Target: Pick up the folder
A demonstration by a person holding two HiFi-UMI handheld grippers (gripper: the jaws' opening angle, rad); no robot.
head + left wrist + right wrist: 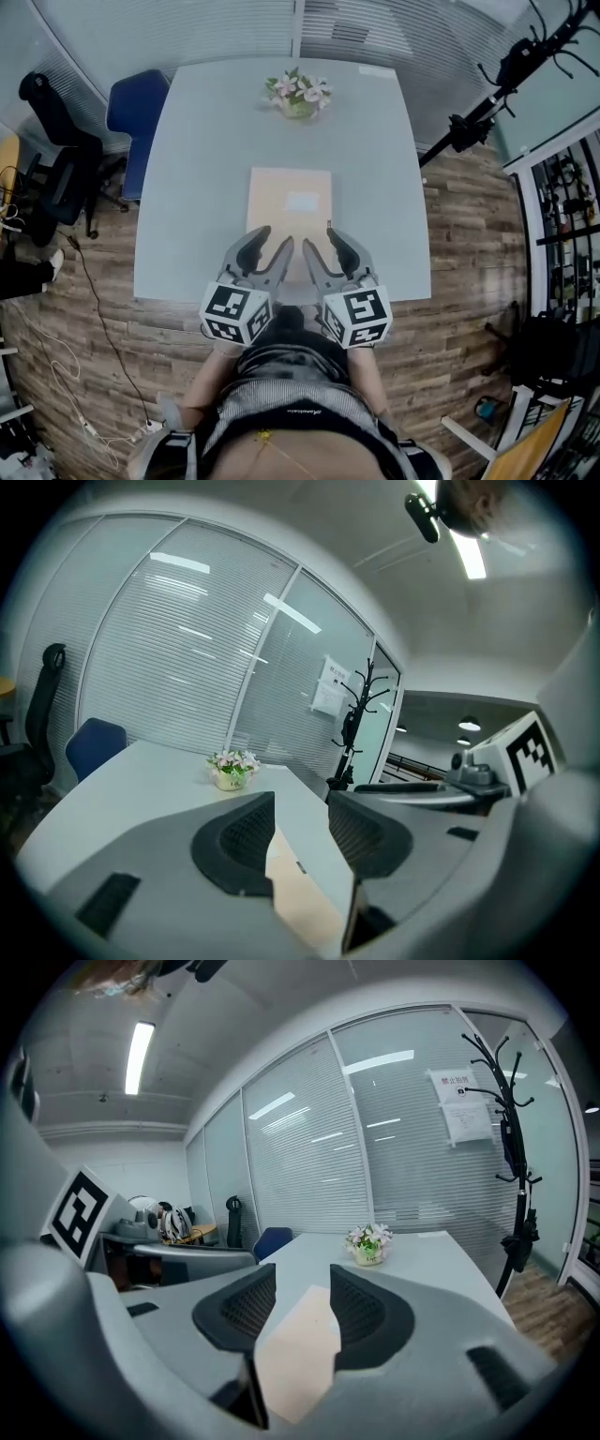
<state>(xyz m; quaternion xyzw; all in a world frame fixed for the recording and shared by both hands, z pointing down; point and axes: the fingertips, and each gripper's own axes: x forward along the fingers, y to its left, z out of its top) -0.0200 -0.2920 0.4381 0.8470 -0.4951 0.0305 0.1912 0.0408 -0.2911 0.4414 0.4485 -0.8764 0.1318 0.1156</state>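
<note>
Risk: folder (290, 220) lies flat and thin at centre of table (206, 141). My jaws may skid over cover and shove it far toward flower pot (298, 97) instead of lifting. Left gripper (275, 236) and right gripper (321, 238) side by side above folder's near end, tipped slightly down, jaws apart, nothing clamped.

The folder (290, 220) lies flat mid-tabletop (197, 187) before me. My left tongs (275, 236) and right tongs (321, 238) sit side by side at its near edge, left toward its left corner, right toward its right. Behind the folder, near the far edge, stand the flowers (298, 94). A chair (136, 112) sits beside the tabletop's far left corner.
</note>
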